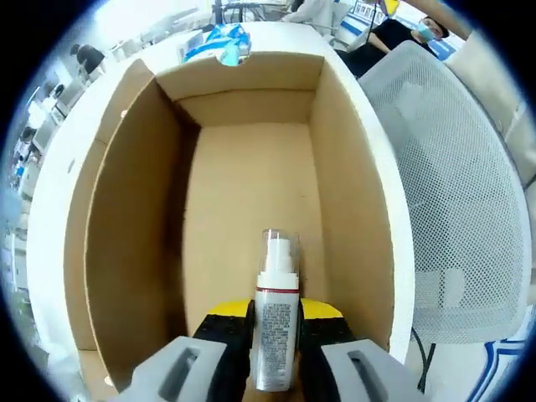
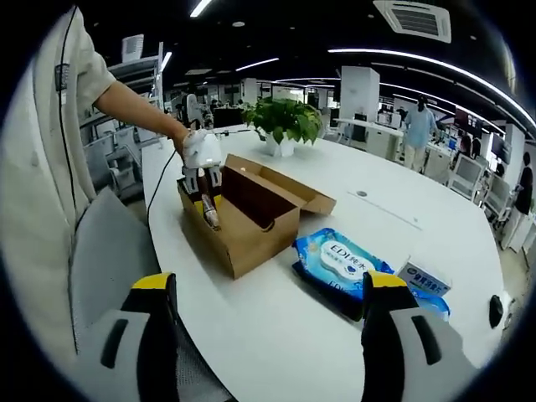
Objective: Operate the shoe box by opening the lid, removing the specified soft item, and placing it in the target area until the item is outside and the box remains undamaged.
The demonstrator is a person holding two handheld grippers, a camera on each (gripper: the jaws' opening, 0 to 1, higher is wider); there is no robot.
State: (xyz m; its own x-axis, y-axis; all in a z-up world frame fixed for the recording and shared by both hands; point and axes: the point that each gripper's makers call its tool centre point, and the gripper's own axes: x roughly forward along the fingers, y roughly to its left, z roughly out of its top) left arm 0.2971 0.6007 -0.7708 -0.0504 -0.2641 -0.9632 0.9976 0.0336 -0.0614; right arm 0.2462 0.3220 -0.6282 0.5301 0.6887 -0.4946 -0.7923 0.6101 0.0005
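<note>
Shoe box (image 2: pixel 243 219) of plain brown corrugated cardboard, rectangular, matte, lid folded back flat at 2 o'clock of the body; sits open on white round table (image 2: pixel 276 335). Seen from above in left gripper view: bare tan floor and straight walls of shoe box (image 1: pixel 251 184). Left gripper (image 1: pixel 275 352), black jaws tipped yellow, clamped on small cylindrical spray bottle (image 1: pixel 275 327) — white body, printed label, red band, clear domed cap — held above the box interior, cap toward 12 o'clock. Same left gripper (image 2: pixel 203 177) visible in right gripper view, over the near-left corner of the box, bottle (image 2: pixel 209 213) hanging down into the opening. Right gripper (image 2: pixel 270 310) spread wide, holding nothing, well apart from the box at 6 o'clock. Glossy blue soft wet-wipe pack (image 2: pixel 339 261) just beside the box at 4 o'clock; small blue-and-white packet (image 2: pixel 423 278) beyond it. Potted leafy plant (image 2: pixel 283 124) at 12 o'clock. White mesh chair back (image 1: pixel 456 193) at 3 o'clock in left gripper view.
</note>
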